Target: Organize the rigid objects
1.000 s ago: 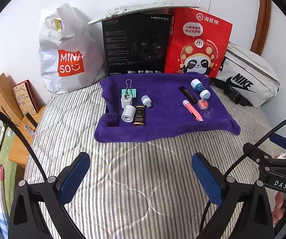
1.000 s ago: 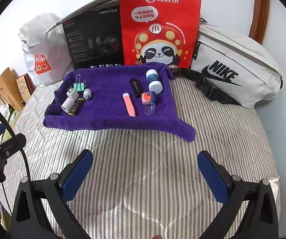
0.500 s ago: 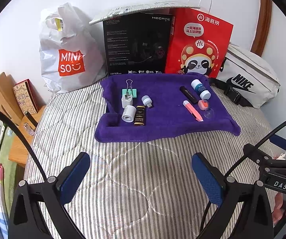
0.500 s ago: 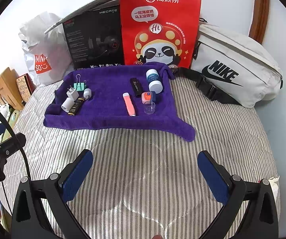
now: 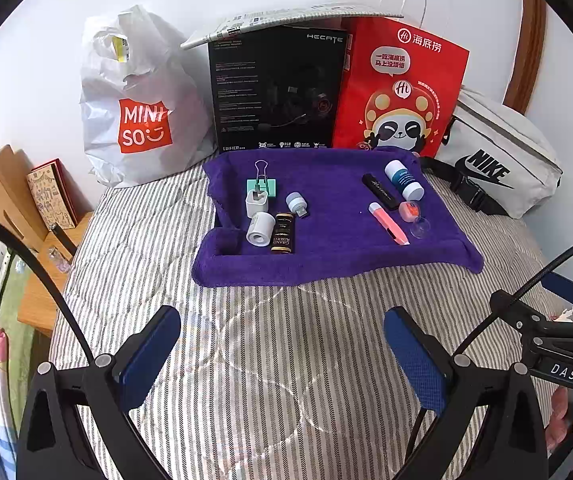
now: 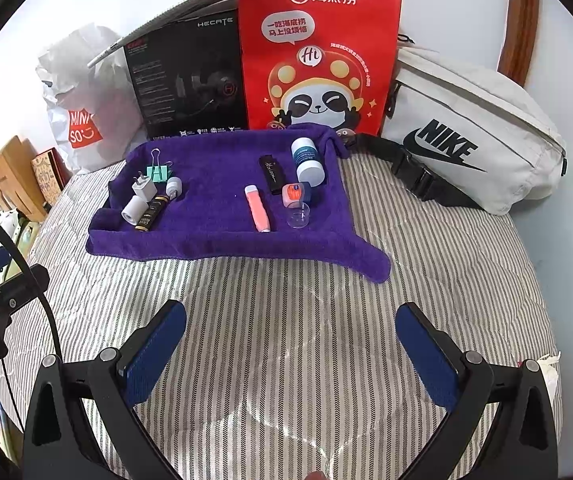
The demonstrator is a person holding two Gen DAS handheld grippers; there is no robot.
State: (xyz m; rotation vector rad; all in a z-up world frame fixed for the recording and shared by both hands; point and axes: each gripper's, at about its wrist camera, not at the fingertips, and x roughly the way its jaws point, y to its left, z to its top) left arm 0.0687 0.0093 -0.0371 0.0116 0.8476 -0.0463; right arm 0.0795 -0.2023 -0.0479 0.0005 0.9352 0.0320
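Above the striped quilt (image 5: pixel 278 360), left gripper (image 5: pixel 282 356) and right gripper (image 6: pixel 292 354), jaws apart (both empty).

Towel (image 5: pixel 326 240) on bed (image 5: pixel 286 360), bags (image 5: pixel 398 92) and box (image 5: pixel 274 88) behind, small items in two clusters atop.

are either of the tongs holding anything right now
No. Both the left tongs and the right tongs are open and empty above the striped bedcover.

A home bedroom: striped quilted bed (image 5: pixel 286 360), wooden bedside shelf (image 5: pixel 2 184), shopping bags (image 5: pixel 138 100)
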